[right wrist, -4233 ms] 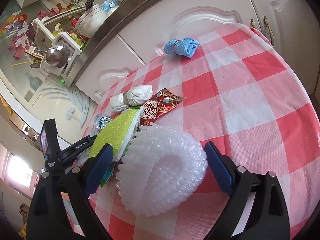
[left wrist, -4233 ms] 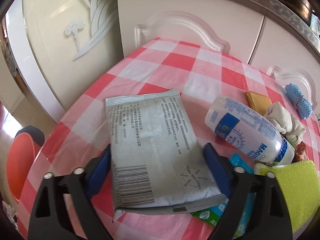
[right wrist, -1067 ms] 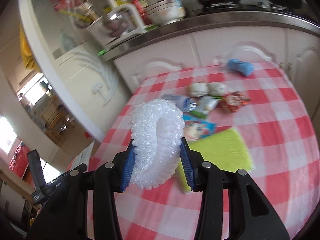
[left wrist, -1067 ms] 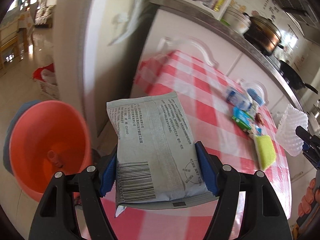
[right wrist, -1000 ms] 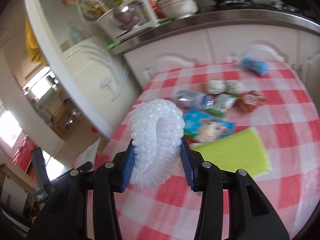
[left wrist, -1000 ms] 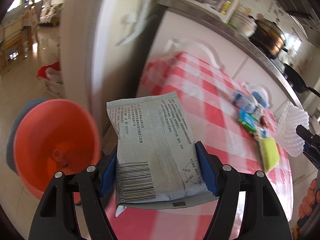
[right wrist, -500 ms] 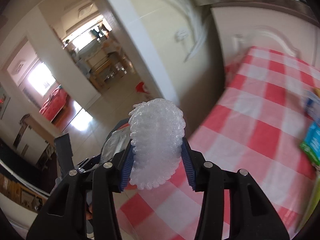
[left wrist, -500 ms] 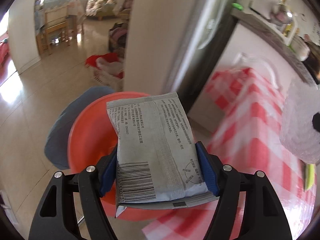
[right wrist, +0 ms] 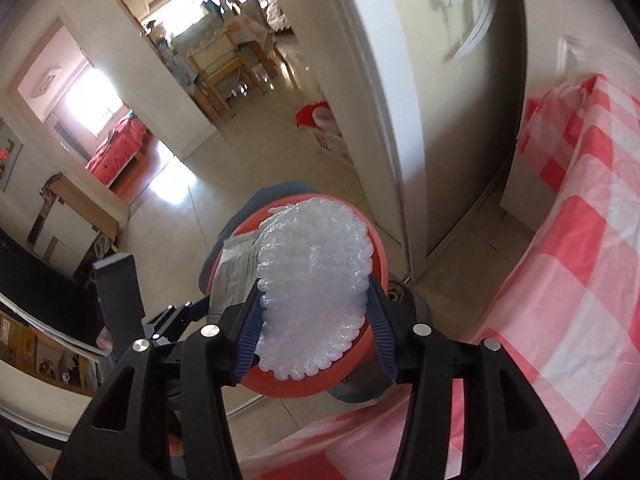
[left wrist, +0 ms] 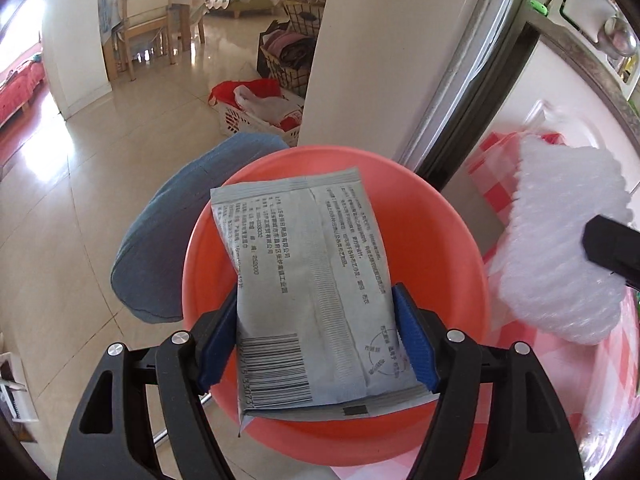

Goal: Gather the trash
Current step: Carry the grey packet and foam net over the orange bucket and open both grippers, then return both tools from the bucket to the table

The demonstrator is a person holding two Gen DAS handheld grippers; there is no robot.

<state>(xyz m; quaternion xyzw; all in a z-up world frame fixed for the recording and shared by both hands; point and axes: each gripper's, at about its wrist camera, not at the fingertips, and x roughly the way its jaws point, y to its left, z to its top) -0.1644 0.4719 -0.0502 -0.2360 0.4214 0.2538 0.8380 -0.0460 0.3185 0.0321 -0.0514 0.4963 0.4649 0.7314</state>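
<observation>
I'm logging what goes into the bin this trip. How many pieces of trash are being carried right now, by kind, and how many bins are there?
Grey packet: 1, in the left tool
White foam net: 1, in the right tool
Orange bin: 1
Total: 2 pieces of trash, 1 bin

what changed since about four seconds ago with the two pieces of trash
Both were gripped and carried off the checked table: the grey printed packet in the left gripper and the white foam net in the right gripper now hang over the orange bin. Neither is released.
</observation>
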